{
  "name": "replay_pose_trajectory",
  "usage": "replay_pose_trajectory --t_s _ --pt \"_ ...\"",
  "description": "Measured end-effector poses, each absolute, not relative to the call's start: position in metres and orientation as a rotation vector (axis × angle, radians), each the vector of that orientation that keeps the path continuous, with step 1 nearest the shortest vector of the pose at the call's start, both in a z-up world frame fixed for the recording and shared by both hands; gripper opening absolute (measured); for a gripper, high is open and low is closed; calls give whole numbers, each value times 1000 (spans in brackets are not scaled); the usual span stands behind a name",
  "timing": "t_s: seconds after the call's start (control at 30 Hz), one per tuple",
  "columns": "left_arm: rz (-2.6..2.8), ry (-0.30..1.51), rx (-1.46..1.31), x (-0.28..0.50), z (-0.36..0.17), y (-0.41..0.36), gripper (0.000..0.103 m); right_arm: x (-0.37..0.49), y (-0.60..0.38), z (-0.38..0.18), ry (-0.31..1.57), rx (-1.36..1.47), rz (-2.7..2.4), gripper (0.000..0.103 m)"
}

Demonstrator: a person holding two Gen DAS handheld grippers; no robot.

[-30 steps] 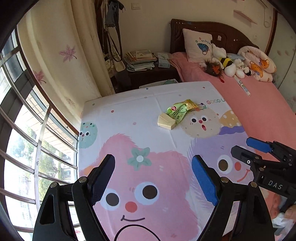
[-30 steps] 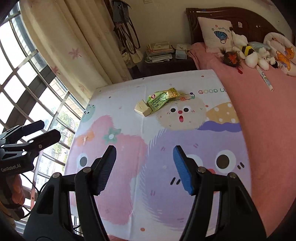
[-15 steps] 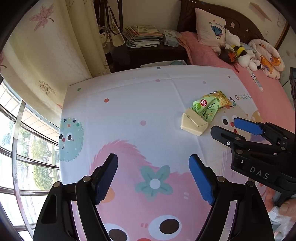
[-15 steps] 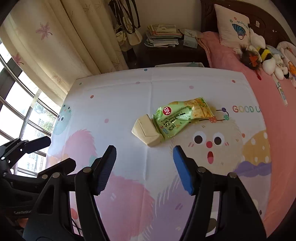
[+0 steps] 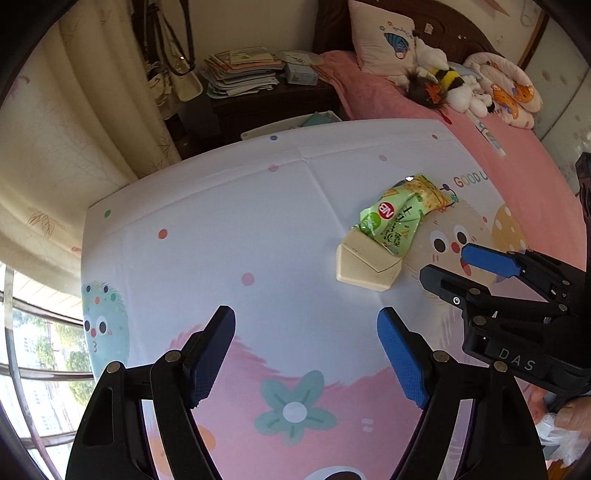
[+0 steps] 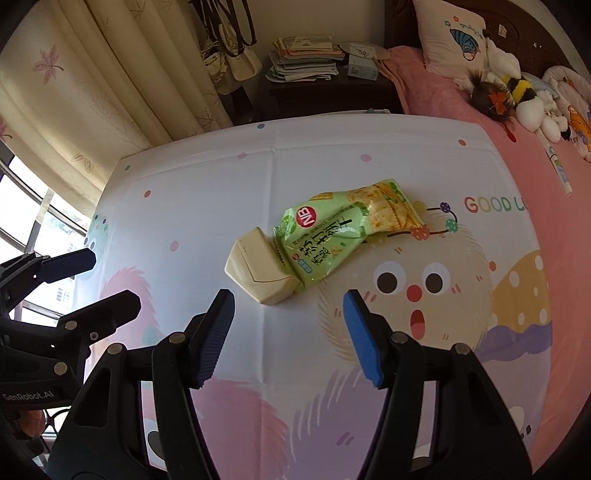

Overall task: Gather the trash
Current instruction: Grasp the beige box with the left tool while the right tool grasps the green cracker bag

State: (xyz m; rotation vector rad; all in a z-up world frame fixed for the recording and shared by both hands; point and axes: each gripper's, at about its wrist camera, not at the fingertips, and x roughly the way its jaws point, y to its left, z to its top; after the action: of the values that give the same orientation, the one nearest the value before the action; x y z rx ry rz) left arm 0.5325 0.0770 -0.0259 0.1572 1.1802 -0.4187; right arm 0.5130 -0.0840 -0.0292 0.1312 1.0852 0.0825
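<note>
On the cartoon-printed sheet (image 6: 207, 206), near its middle, lies a green cracker wrapper (image 6: 343, 229), crumpled and flat, its lower end overlapping a small beige carton (image 6: 258, 271) that touches it; in the left wrist view the same wrapper (image 5: 400, 214) and carton (image 5: 365, 264) sit ahead and to the right of the left gripper (image 5: 306, 354); the left gripper hangs above the sheet with its jaws spread wide and nothing between them, well short of the trash; the right gripper (image 6: 288, 325) is likewise wide open and empty, its blue pads just short of the carton's near edge, not touching it; beyond the sheet, a pink blanket (image 6: 443, 92) carries a pillow (image 6: 454, 33) and stuffed toys (image 6: 517, 96); a dark bedside table (image 6: 325, 88) holds stacked books (image 6: 303, 57); cream curtains (image 6: 110, 85) hang at the left.
</note>
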Motion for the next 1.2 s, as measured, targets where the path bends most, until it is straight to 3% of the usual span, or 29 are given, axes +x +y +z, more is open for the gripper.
replay_pose_trajectory --t_s 0.27,0.6,0.7,0.77,0.83,1.2 --pt "-603 1169 268 550 -46 15 87 504 -129 -36 1078 203 -34 55" --pt "-647 1238 273 585 -86 -21 88 490 -176 -58 1097 310 -126 54" --pt "-631 1262 263 591 -96 -25 83 492 -181 -63 1104 322 -131 54" --pt "-631 1276 261 593 -100 -27 70 492 -183 -64 1104 330 -132 54" --pt "-632 1277 257 593 -102 -28 65 493 -185 -64 1103 339 -130 54" --pt "-592 1271 222 584 -103 -8 64 517 -189 -61 1085 517 -81 55"
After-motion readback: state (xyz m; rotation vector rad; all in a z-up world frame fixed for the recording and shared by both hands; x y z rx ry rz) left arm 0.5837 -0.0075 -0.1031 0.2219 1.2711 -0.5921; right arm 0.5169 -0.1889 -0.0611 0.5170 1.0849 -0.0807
